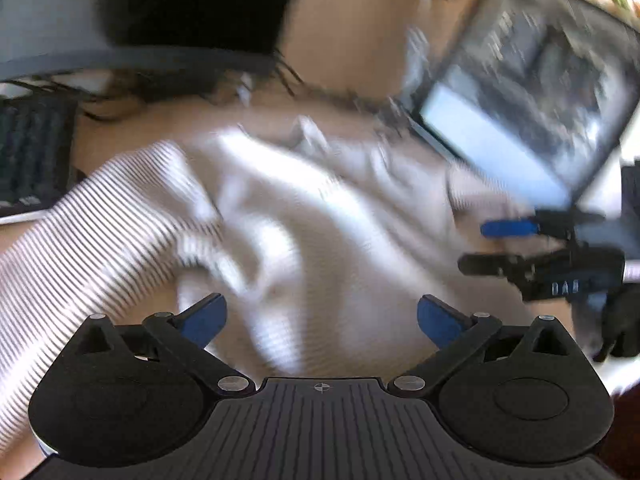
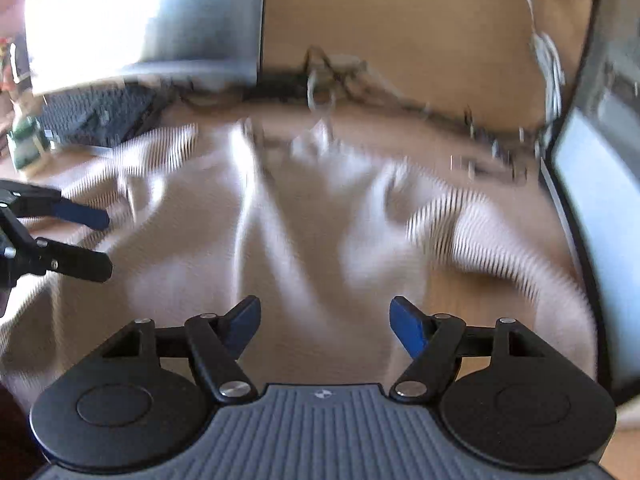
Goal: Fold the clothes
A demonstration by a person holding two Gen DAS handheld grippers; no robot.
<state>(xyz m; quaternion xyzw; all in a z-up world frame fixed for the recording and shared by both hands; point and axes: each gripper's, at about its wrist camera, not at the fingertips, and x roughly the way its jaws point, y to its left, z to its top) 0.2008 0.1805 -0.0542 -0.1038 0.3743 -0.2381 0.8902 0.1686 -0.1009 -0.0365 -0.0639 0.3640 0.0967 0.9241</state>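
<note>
Clearly, nothing is held by the spread left tongs (image 1: 322,316) and right tongs (image 2: 325,322); the soft, light shirt (image 1: 304,216) ahead should be pinched at an edge.

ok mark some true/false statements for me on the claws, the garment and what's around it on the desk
1. Both claws stand open with nothing between the pads. True: left claw and right claw are empty.
2. The garment is neatly folded into a square. False: it lies rumpled and spread out.
3. The garment has striped sleeves. True.
4. A keyboard sits beyond the garment. True.
5. The garment lies on a tiled floor. False: it lies on a wooden desk.
</note>
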